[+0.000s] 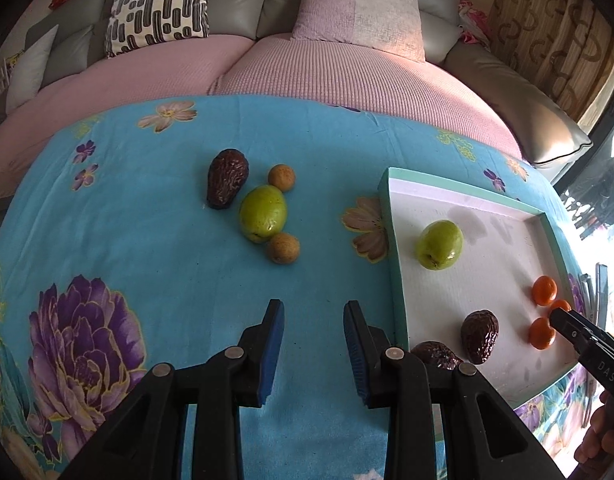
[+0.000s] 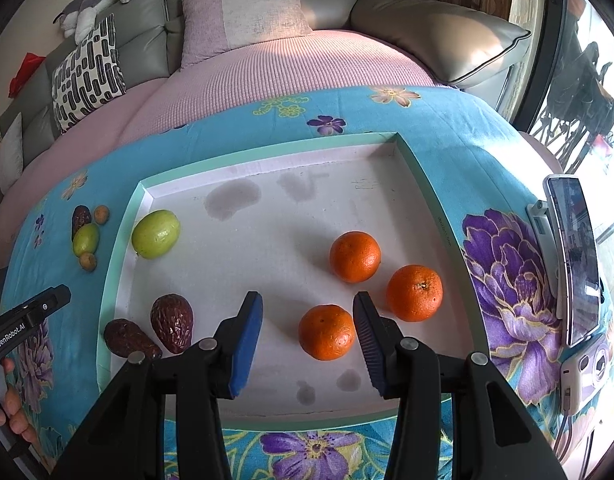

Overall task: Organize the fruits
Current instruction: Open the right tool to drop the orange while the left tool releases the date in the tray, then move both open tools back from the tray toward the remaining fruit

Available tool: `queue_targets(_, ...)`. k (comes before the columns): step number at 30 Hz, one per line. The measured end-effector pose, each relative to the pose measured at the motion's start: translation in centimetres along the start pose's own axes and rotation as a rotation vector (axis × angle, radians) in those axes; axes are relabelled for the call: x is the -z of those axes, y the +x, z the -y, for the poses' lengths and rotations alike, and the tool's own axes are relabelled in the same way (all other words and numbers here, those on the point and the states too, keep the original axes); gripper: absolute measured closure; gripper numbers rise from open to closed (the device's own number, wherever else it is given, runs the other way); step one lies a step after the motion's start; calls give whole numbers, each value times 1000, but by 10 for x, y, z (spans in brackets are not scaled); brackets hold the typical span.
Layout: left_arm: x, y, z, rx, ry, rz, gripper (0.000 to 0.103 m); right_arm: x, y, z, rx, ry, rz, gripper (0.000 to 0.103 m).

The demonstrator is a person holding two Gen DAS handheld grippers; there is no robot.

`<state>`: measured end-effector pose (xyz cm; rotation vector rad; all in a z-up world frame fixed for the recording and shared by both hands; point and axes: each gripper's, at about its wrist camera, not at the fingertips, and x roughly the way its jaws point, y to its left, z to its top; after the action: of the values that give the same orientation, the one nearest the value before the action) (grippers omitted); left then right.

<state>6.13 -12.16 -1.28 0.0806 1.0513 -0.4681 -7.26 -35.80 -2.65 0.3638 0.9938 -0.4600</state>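
The fruit is split between a shallow tray (image 2: 123,264) with a green rim and the blue flowered cloth (image 1: 147,248) to its left. In the tray lie three oranges (image 2: 355,257), one green fruit (image 2: 156,233) near the far left corner, and two dark wrinkled avocados (image 2: 172,322) at the near left corner, side by side. Out on the cloth, well apart from the tray, sits a tight cluster: one more avocado (image 1: 227,183), one green fruit (image 1: 263,213) and two small brown round fruits (image 1: 282,177), one on either side of the green one.

The right gripper (image 2: 307,312) hangs over the near part of the tray with its jaws spread wide and nothing clamped; the nearest orange (image 2: 327,332) lies low between its blue pads, just beside the right one. The left gripper (image 1: 314,320) hovers over bare cloth just left of the tray's rim, also open and empty, pointing toward the cluster.

A phone (image 2: 575,256) stands on the cloth to the right of the tray. Behind the table is a grey sofa (image 1: 235,8) with cushions.
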Motion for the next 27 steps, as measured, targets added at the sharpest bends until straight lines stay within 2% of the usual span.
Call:
queue_targets(5,0,-1,-5,-21,-15,6,69,0,0,-2,0,-6,-1,55)
queue_targets(7,0,1,-6,-34,-15,1,64,0,2,-2,-3,-10,-9,48)
queue_targets(8,0,3,-6,-47,-15,-4,42,1,3,-3,-3,-13,-13,35)
queue_targets(9,1,4,-6,-65,-15,-7,20,1,4,-4,-2,-17,-15,30)
queue_targets(10,0,5,-5,-80,-15,-5,17,1,5,-5,-1,-23,-14,30)
queue_targets(16,-1,7,-6,-119,-4,2,15,1,5,-10,-6,-51,-2,23)
queue_targets(17,-1,7,-6,-129,-6,5,12,1,5,-10,-8,-55,1,20)
queue_targets(18,-1,7,-8,-142,-9,9,6,1,5,-10,-11,-57,6,13)
queue_targets(20,-2,6,-11,-177,-14,27,0,1,4,-11,-15,-58,26,8)
queue_targets(23,-3,3,-17,-226,-23,54,0,1,2,-11,-12,-54,56,8)
queue_targets(27,-4,1,-24,-238,-48,66,0,0,1,-13,-15,-55,78,7)
